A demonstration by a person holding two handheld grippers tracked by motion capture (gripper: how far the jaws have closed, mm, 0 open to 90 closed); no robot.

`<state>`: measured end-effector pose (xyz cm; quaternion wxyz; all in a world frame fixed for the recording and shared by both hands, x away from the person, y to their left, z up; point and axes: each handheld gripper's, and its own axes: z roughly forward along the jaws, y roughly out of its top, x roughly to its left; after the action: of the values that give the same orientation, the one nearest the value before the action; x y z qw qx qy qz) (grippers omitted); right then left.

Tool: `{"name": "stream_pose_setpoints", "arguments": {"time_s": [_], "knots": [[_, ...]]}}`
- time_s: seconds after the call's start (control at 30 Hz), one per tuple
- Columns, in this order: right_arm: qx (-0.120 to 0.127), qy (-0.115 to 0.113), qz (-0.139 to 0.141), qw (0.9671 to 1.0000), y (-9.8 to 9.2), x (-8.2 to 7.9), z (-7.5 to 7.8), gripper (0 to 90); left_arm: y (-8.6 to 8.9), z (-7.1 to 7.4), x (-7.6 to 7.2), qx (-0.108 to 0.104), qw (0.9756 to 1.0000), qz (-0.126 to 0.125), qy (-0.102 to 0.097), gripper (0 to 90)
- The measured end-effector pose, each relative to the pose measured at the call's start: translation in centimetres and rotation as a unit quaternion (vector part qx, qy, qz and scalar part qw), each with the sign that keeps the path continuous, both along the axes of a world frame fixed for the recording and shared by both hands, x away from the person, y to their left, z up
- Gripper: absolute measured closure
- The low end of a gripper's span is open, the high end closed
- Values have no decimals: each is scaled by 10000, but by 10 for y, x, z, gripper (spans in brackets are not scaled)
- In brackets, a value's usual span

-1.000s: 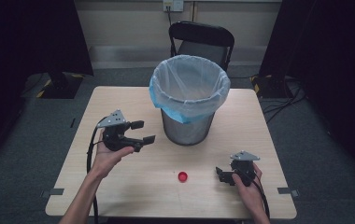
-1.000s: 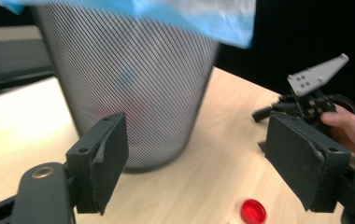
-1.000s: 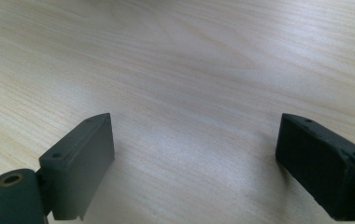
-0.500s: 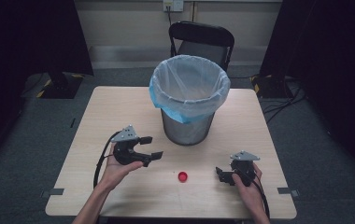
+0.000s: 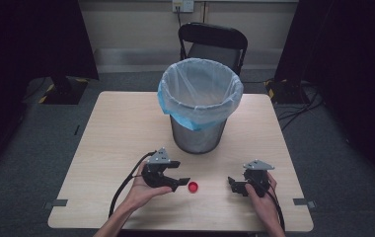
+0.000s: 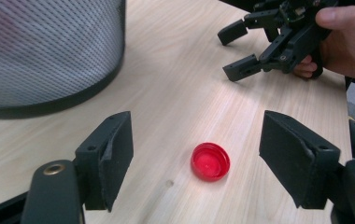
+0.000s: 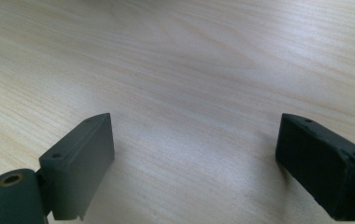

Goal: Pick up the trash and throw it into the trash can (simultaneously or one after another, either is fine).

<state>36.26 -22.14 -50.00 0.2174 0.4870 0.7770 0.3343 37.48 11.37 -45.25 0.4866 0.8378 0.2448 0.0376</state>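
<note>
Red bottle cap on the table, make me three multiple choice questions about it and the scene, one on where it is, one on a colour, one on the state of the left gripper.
1. Where does the bottle cap lie?
A. Inside the waste bin
B. On the table, between the left gripper's jaws
C. Under the chair

2. What colour is the liner of the waste bin?
A. Pale blue
B. Black
C. Yellow

3. How does the left gripper stand?
A. Shut on the cap
B. Shut with nothing in it
C. Open, pads clear of the cap

Answers:
1. B, since the left gripper view shows the cap flat on the table with a jaw on each side.
2. A, since the high view shows a light blue bag folded over the rim.
3. C, since bare wood shows between the cap and each pad; the jaws have just been closing.
</note>
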Motion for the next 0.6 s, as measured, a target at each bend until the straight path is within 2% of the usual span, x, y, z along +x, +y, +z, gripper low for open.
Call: {"name": "stream_pose_setpoints", "arguments": {"time_s": [0.03, 0.1, 0.17, 0.23, 0.3, 0.4, 0.5, 0.6], "knots": [[1, 0, 0, 10000, 0, 0, 0, 109, -3, -3, 0, 28, 10000, -24, 83, 274], [0, 0, 0, 10000, 0, 0, 0, 109, -8, -8, 0, 50, 9999, -71, 130, 278], [0, 0, 1, 10000, 0, 0, 0, 109, -14, -13, -2, 117, 9997, -188, 139, 323], [0, -1, 0, 10000, 0, 0, 0, 109, -19, -18, -2, 141, 9996, -199, 161, 332], [0, -1, 1, 10000, 0, 0, 0, 109, -26, -26, -3, 221, 9992, -273, 199, 377], [-1, -1, 1, 10000, 0, 0, 0, 109, -31, -34, -2, 383, 9983, -360, 233, 384], [0, -1, 1, 10000, 0, 0, 0, 109, -34, -37, -3, 384, 9984, -342, 247, 386], [1, 0, 0, 10000, 0, 0, 0, 109, -41, -40, -8, 501, 9978, -403, 156, 404]]}}
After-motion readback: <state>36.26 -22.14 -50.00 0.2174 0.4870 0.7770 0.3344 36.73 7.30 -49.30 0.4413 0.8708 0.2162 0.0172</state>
